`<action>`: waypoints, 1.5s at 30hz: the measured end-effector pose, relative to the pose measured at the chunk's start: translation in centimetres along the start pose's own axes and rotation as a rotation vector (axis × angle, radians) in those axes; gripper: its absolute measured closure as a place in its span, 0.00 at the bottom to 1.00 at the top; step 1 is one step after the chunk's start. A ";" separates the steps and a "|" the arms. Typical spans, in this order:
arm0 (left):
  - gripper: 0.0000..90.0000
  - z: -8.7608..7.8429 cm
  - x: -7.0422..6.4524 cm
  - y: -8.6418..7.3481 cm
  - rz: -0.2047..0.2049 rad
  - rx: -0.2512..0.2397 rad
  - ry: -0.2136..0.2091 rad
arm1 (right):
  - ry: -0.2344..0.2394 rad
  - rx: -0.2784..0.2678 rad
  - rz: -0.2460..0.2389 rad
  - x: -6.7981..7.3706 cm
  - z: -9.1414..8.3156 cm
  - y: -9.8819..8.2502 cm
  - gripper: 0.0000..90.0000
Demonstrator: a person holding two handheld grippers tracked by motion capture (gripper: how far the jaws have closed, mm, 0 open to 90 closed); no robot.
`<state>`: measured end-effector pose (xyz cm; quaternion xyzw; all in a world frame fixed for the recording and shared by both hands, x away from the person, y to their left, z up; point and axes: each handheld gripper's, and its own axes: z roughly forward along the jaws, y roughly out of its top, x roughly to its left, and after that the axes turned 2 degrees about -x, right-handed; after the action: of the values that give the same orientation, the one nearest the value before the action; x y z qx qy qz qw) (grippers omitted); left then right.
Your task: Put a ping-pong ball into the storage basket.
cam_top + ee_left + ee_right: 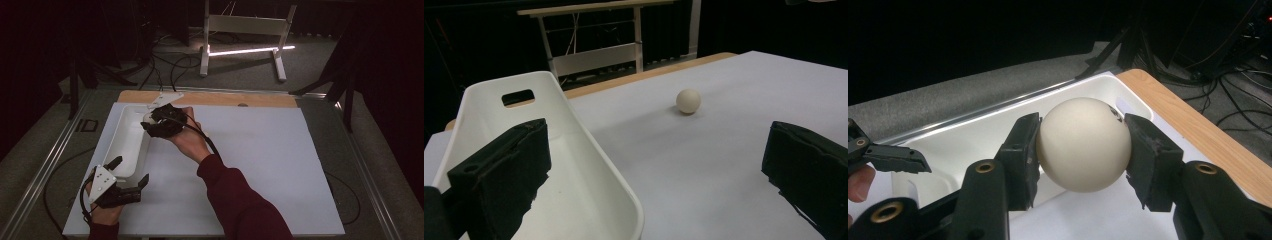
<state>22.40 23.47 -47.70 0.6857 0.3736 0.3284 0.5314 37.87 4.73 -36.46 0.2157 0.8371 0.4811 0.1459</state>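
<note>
Right gripper (1083, 150) clamped on a cream ball (1083, 144), held over the far end of the white tray (968, 145) at the table's left. Left gripper (649, 170), jaws wide apart and holding nothing, straddles the tray's near right rim.

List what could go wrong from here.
1. The right tongs pinch the ball only at its sides; it could slip out and roll across the table.
2. Released by the bin rim, it might bounce outside.
3. The left tongs straddle the near rim and could tip the bin.
</note>
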 end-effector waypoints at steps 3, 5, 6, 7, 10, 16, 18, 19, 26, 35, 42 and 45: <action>0.00 0.0 0.0 0.0 0.001 0.001 -0.001 | 0.002 -0.001 0.000 0.1 0.1 0.0 0.56; 0.00 0.0 0.0 0.0 0.001 0.002 -0.002 | 0.005 -0.003 0.004 0.1 0.2 0.1 0.56; 0.00 0.0 0.0 0.0 0.001 0.001 -0.002 | 0.006 -0.002 0.003 0.1 0.3 0.1 0.56; 0.00 0.0 0.0 0.0 0.001 0.001 -0.002 | 0.007 -0.002 0.002 0.2 0.3 0.1 0.56; 0.00 0.0 0.0 0.0 -0.002 0.000 -0.002 | 0.008 -0.002 -0.001 0.3 0.4 0.2 0.56; 0.00 0.0 0.0 0.1 -0.003 0.000 -0.003 | 0.020 -0.001 0.000 0.5 0.7 0.3 0.56; 0.00 0.0 0.0 0.1 -0.001 0.000 -0.003 | 0.021 -0.001 -0.001 0.6 0.8 0.4 0.56; 0.00 0.0 0.0 0.1 -0.002 0.000 -0.003 | 0.022 -0.001 -0.004 0.6 0.9 0.4 0.56; 0.00 0.0 0.0 0.1 -0.001 0.000 -0.004 | 0.025 -0.003 -0.007 0.9 1.3 0.7 0.56; 0.00 0.0 0.0 0.1 -0.002 -0.001 -0.002 | 0.038 -0.011 0.003 1.1 1.7 1.0 0.56; 0.00 0.0 0.0 0.1 -0.003 -0.002 -0.003 | 0.036 -0.031 -0.003 1.5 2.1 1.4 0.56; 0.00 0.0 0.1 0.1 -0.002 -0.002 -0.002 | 0.035 -0.029 -0.003 1.6 2.3 1.4 0.56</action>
<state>22.43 23.52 -47.64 0.6850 0.3734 0.3274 0.5331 37.80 7.89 -36.42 0.2037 0.8329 0.4965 0.1352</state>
